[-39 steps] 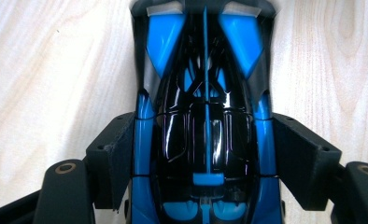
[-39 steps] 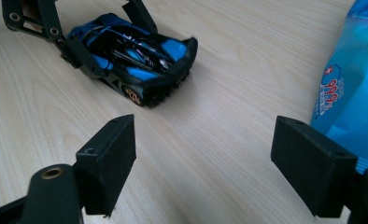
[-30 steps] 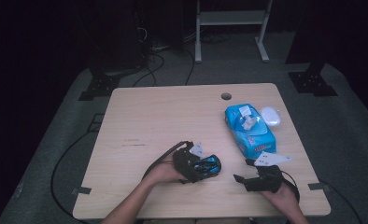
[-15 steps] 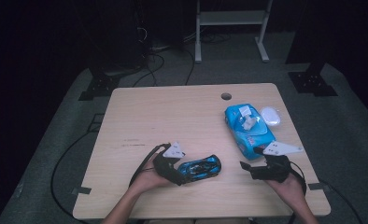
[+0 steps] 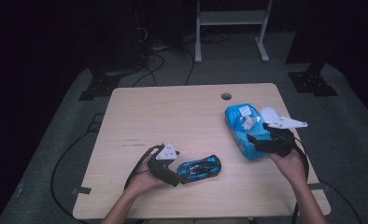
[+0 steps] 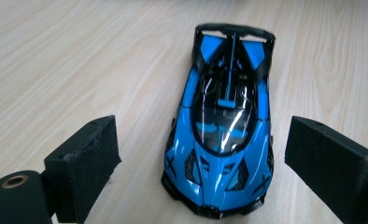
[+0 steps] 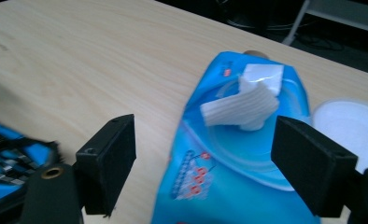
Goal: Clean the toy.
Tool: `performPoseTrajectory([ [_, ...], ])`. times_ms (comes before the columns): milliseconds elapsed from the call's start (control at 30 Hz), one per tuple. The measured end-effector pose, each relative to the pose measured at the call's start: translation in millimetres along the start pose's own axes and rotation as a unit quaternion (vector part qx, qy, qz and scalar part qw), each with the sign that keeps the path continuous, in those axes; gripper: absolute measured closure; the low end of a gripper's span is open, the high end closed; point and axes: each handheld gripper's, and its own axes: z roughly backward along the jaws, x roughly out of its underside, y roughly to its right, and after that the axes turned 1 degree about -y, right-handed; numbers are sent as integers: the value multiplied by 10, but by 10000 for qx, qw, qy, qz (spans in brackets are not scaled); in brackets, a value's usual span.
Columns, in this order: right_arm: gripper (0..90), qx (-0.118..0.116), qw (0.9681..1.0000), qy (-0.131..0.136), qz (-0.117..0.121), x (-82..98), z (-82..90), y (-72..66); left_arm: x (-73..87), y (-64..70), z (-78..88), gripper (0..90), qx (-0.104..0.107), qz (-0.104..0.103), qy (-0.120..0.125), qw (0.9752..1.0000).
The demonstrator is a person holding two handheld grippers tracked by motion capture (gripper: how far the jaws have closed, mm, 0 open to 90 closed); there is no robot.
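Observation:
A blue and black toy car (image 5: 198, 168) lies on the wooden table (image 5: 173, 116) near its front edge. My left gripper (image 5: 179, 175) sits just left of it. In the left gripper view the car (image 6: 222, 135) rests nose-first between the open jaws of that gripper (image 6: 205, 156); they have just been opening, and neither pad touches it. My right gripper (image 5: 257, 141) hovers open over the near end of a blue wet-wipes pack (image 5: 240, 126). In the right gripper view, a white wipe (image 7: 243, 107) sticks up from the pack (image 7: 219, 172), beyond the open jaws (image 7: 203, 158).
A round white lid (image 5: 270, 113) lies at the pack's right side, close to the table's right edge. A cable hole (image 5: 226, 96) is at the table's far side. Cables trail from both grippers off the front edge. Dark floor and a white stand (image 5: 231, 28) lie beyond.
The left gripper has backed off to the left and let go of the car, which stays on the table. The right hand has risen and moved away from me to the wipes pack.

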Motion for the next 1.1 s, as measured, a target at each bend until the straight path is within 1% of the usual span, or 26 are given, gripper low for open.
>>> performPoseTrajectory([
  [33,213,45,10000,-26,-17,-14,-22,27,5,-3,-1,95,-11,-35,-29,10000],
  [100,213,103,9999,-35,-46,-33,-53,55,-1,-9,-2,95,-27,-19,-10,10000],
  [133,213,162,9998,-28,-55,-49,-75,72,-7,-16,7,95,-58,-28,24,10000],
  [167,213,181,9998,-8,-81,-64,-94,82,-14,-21,11,95,-42,27,110,9999],
  [233,213,234,9997,-15,-53,-95,-126,94,-25,-29,10,95,-30,58,177,9998],
  [267,221,323,9995,18,-24,-108,-148,97,-26,-30,8,95,-45,40,177,9998],
  [300,220,356,9994,-25,4,-119,-165,105,-24,-31,2,95,-45,19,151,9999],
  [333,220,381,9992,-143,16,-138,-206,120,-21,-30,-6,95,-41,18,157,9999],
  [433,221,360,9990,-262,17,-155,-296,135,-4,-28,-23,94,-63,-17,112,9999],
  [567,233,338,9989,-323,51,-182,-422,96,5,-40,-14,95,-45,-48,80,9999],
  [667,282,445,9982,-393,23,-177,-531,88,9,-40,-12,95,-31,-27,100,9999],
  [700,301,464,9980,-427,-6,-171,-555,94,10,-41,-9,95,-28,-32,115,9999],
  [733,339,509,9974,-511,-48,-159,-594,104,9,-40,-8,95,-24,-28,125,9999],
  [800,439,577,9965,-596,-57,-143,-618,112,8,-43,-2,95,-29,-30,152,9999],
  [833,464,614,9962,-615,-98,-136,-624,116,8,-47,1,95,-11,-17,173,9998],
  [867,523,651,9958,-626,-150,-132,-624,126,9,-48,1,95,-11,-14,179,9998],
  [900,570,686,9955,-629,-151,-132,-621,135,10,-48,0,95,-14,-17,176,9998],
  [967,640,731,9952,-611,-216,-133,-614,158,11,-47,-7,95,-5,-31,165,9999],
  [1033,708,721,9953,-567,-324,-129,-599,192,6,-44,-9,95,-1,-50,157,9999],
  [1100,780,631,9955,-551,-446,-123,-586,216,4,-39,-8,95,-3,-68,165,9998],
])
